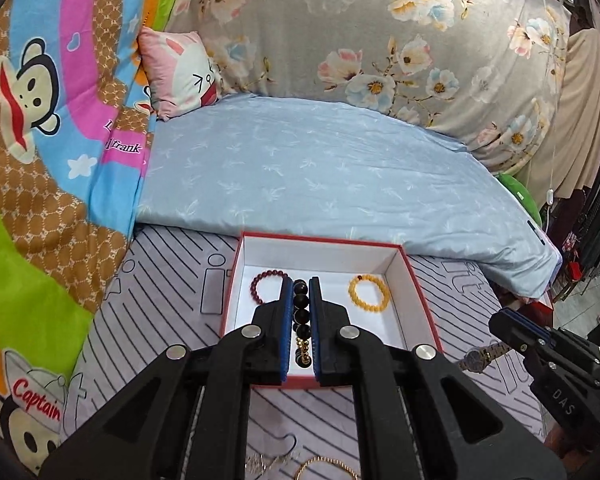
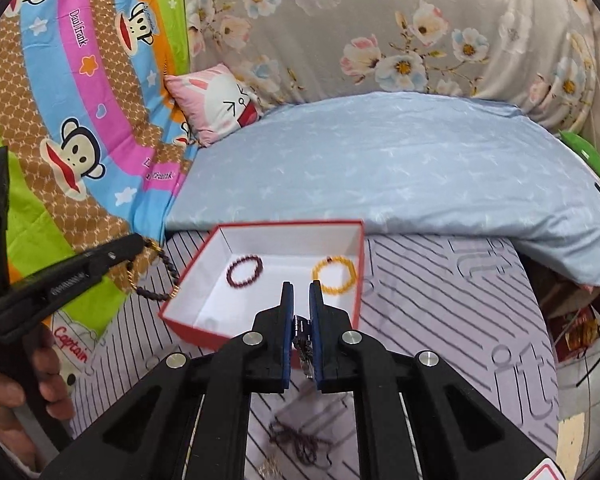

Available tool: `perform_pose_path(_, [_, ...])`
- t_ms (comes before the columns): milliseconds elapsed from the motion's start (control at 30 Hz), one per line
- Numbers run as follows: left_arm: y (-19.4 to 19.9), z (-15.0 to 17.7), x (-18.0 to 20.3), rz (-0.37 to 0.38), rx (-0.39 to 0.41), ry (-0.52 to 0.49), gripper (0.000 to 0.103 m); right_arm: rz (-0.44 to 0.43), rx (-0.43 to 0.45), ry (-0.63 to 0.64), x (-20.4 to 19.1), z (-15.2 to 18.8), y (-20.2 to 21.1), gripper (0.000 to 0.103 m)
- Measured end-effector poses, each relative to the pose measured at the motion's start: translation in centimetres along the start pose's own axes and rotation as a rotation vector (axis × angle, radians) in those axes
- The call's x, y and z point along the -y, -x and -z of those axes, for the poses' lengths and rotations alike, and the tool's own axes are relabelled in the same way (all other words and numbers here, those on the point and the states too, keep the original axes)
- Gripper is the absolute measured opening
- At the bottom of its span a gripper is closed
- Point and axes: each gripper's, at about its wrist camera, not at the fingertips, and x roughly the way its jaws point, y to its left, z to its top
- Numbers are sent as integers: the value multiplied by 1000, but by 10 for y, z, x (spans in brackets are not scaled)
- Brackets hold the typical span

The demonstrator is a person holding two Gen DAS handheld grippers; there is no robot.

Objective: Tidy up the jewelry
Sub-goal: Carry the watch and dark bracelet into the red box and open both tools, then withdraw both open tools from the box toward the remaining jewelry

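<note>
- The left gripper (image 1: 300, 320) has its jaws pinched almost together on a dark beaded bracelet (image 1: 301, 312) with small gold beads near its lower end; from the right wrist view the strand dangles just outside the left wall of the red box (image 2: 260, 226).
- The right gripper (image 2: 300, 320) is closed narrowly on a metal watch (image 2: 303, 344), held at the box's near edge.
- Inside the box lie a maroon bracelet (image 2: 245, 270) to the left and a yellow bracelet (image 2: 335, 277) to the right.
- I'd judge the dark strand should be carried over the box wall to the bare middle, lowered until it slackens, then let go.
- Hard to read: loose chains (image 2: 300, 442) on the striped sheet in front of the box blur together, and the watch face is hidden between the pads.
</note>
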Motion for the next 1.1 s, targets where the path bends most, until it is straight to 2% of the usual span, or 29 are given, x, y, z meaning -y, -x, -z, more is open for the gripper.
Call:
perform_pose_path(233, [-44, -7, -5, -23, -41, -9, 8, -27, -20, 12, -12, -20, -45, 8])
perform_pose_path(533, [-90, 3, -13, -49, -107, -5, 8, -19, -110, -5, -8, -8, -100, 9])
perform_pose_path(633, [-96, 7, -14, -79, -112, -10, 9, 3, -109, -6, -7, -3, -105, 14])
perform_pose_path(667, [-98, 9, -14, -90, -118, -12, 15, 15, -107, -6, -7, -2, -105, 22])
perform_pose_path(700, [-99, 10, -15, -102, -120, -11, 28, 22, -103, -11, -6, -2, -104, 31])
perform_pose_path(767, [-98, 13, -17, -140, -114, -3, 51, 26, -89, -23, -4, 1, -99, 39])
perform_pose_path(800, [-96, 14, -18, -152, -105, 0, 55, 30, -85, -23, -4, 2, -96, 40])
perform_pose_path(1100, [-76, 21, -10, -145, -102, -7, 55, 21, -68, -20, -13, 14, -68, 42])
